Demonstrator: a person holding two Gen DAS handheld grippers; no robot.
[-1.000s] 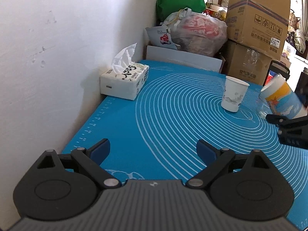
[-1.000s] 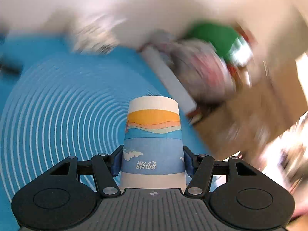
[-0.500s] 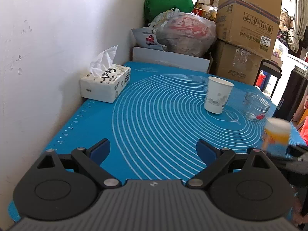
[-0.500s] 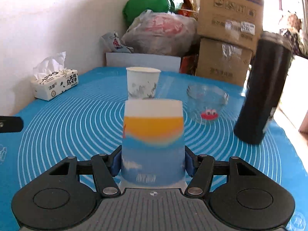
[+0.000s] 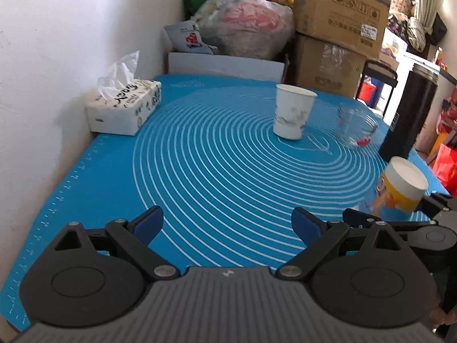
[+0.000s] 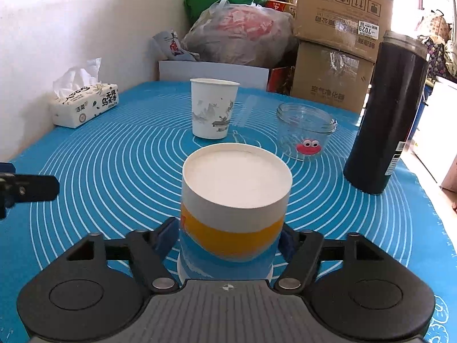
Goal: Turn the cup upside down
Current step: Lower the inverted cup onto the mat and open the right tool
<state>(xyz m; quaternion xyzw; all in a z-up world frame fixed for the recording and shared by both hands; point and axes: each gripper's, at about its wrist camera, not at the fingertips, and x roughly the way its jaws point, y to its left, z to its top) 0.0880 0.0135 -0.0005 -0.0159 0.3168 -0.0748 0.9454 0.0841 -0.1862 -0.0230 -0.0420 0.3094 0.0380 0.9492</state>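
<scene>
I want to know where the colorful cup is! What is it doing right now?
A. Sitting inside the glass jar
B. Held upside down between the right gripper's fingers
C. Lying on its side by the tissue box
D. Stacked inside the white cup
B: the colorful cup sits bottom-up between the fingers of the right gripper, over the blue mat.

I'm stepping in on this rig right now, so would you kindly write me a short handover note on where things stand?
Right gripper: shut on the colourful cup, which is already upside down, base facing up, low over the blue mat; I cannot tell whether its rim touches the mat.
Left gripper: open, holding nothing, hovering over the mat's near edge.
Nearby: white paper cup upright, glass jar, black tumbler.
Done: the flip.
Left: set the cup down if needed, open the right gripper, back away.
</scene>
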